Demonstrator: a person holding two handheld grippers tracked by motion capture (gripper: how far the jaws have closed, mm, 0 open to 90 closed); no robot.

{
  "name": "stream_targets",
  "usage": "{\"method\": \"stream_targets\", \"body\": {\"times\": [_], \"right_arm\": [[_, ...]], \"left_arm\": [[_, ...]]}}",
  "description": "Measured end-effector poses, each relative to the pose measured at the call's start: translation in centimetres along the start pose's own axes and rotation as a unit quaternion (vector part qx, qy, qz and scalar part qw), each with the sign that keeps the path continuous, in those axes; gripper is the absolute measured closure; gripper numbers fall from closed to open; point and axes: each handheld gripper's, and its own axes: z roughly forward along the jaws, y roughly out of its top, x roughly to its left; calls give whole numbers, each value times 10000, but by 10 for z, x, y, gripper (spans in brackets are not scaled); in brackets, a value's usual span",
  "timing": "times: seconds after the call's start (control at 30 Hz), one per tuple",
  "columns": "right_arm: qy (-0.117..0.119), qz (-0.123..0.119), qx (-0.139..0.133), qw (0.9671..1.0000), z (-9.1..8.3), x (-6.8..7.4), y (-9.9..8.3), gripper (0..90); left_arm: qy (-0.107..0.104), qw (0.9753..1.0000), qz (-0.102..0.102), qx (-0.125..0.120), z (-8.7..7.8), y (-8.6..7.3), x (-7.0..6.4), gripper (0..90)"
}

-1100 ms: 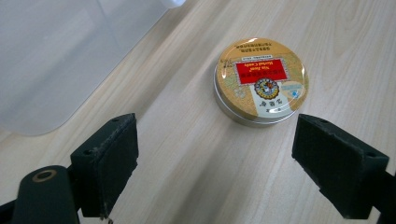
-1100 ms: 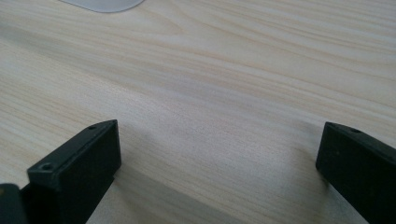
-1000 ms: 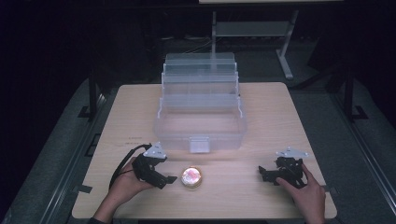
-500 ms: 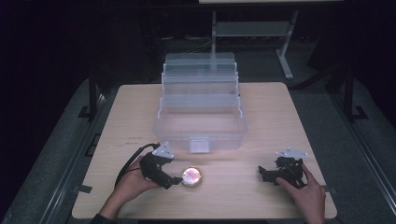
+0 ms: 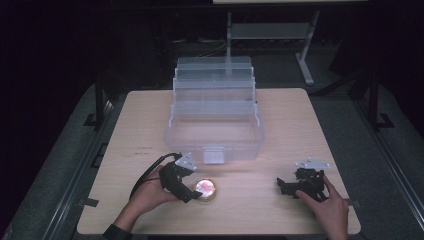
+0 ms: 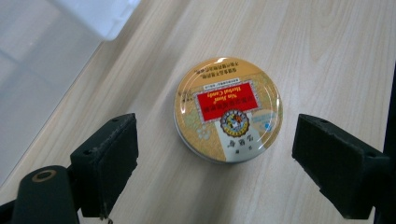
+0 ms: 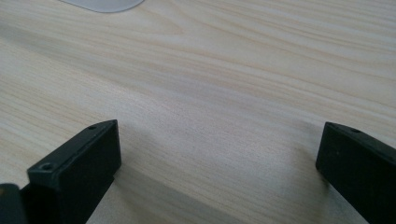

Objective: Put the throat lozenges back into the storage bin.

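A small round tin (image 5: 205, 189) with a gold and red printed lid lies flat on the wooden table (image 5: 290, 125), just in front of the clear plastic box (image 5: 215, 127). My left gripper (image 5: 189, 192) is at the tin's left side and stands open. In the left gripper view the tin (image 6: 228, 108) lies just ahead of the two black pads (image 6: 109, 158), a little beyond their tips, and neither pad touches it. My right gripper (image 5: 283, 186) rests low at the front right, open, with only bare wood (image 7: 215, 116) between its pads (image 7: 79, 163).
The clear box has tiered trays folded open toward the back and a latch (image 5: 213, 155) on its front wall. A metal stand (image 5: 280, 35) is on the dark floor behind the table. Bare wood lies between the tin and the right gripper.
My left gripper has slid right toward the tin and now sits against its left side. The right gripper and the tin have stayed in place.
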Motion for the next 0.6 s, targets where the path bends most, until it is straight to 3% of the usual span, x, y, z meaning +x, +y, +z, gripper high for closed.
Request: {"method": "stream_targets", "body": {"times": [0.13, 0.3, 0.43, 0.47, 0.6], "right_arm": [[1, -1, -2, 10000, 0, 0, 0, 0], [1, 0, -1, 10000, 0, 0, 0, 0], [0, -1, -1, 10000, 0, 0, 0, 0], [1, 2, 1, 10000, 0, 0, 0, 0], [2, -2, -1, 10000, 0, 0, 0, 0]], "left_arm": [[-58, 10000, 32, 45, 5, 5, 0, 138], [-60, 9995, 226, 203, 9, 12, 0, 138], [-82, 9994, 237, 223, 13, 17, -1, 137], [-93, 9990, 323, 292, 14, 18, -1, 137], [-171, 9990, 314, 272, 19, 22, -3, 137]]}}
